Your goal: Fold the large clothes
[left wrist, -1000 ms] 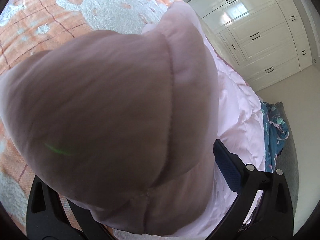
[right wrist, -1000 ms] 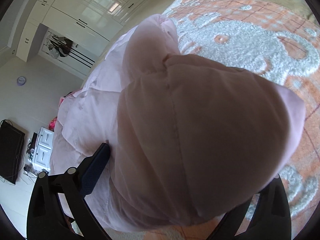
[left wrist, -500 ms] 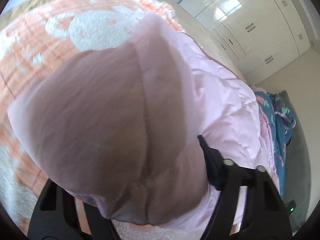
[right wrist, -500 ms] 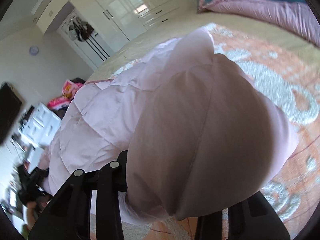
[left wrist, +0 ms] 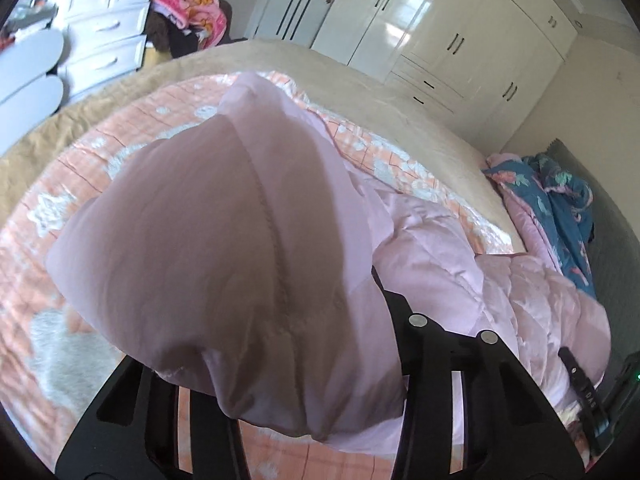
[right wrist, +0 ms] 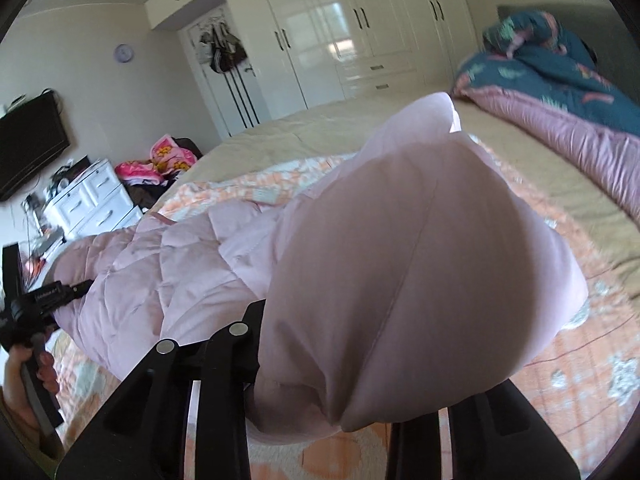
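A pale pink quilted puffer jacket (left wrist: 460, 264) lies across the bed and also shows in the right wrist view (right wrist: 168, 264). My left gripper (left wrist: 280, 392) is shut on a bulging fold of the pink jacket (left wrist: 224, 248), lifted above the bedspread. My right gripper (right wrist: 344, 396) is shut on another bulging fold of the same jacket (right wrist: 420, 280), also lifted. The fabric hides the fingertips of both. The other gripper shows at the right edge of the left wrist view (left wrist: 584, 392) and at the left edge of the right wrist view (right wrist: 44, 300).
An orange and white patterned bedspread (left wrist: 48, 208) covers the beige bed (right wrist: 560, 184). A blue and pink duvet (right wrist: 560, 92) is heaped at the head end. White wardrobes (left wrist: 440, 36), a white drawer unit (right wrist: 88, 204) and a wall television (right wrist: 28, 144) stand around the bed.
Both grippers have risen and tilted up with the jacket folds still held. The views now take in the room and wardrobes instead of looking down at the bedspread.
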A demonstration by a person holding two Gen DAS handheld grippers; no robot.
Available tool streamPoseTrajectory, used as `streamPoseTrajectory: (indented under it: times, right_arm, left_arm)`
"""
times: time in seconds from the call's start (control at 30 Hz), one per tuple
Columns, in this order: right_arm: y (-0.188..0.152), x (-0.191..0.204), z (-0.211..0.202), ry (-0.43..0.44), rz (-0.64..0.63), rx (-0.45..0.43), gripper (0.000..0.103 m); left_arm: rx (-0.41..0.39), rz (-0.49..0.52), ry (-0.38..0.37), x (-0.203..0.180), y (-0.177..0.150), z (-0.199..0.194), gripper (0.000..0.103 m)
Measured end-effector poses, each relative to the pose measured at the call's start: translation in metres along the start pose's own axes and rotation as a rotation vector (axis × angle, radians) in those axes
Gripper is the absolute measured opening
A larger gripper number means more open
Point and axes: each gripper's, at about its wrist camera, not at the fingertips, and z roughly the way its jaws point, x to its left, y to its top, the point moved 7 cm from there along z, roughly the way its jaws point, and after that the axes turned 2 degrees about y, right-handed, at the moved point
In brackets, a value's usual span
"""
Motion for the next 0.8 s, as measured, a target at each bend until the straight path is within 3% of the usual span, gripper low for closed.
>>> streamPoseTrajectory:
  times: [0.43, 0.8]
  right_arm:
    - [-0.033, 0.018, -0.071, -0.012, -0.022, -0.005, 0.029]
    - [-0.061, 0.022, -0.096, -0.026, -0.013, 0.022, 0.029]
  left_arm:
    - [0.014, 0.068, -0.014, 0.007, -0.035, -0.055, 0.034]
    - [0.032, 0.07, -0.023, 0.018, -0.061, -0.074, 0.034]
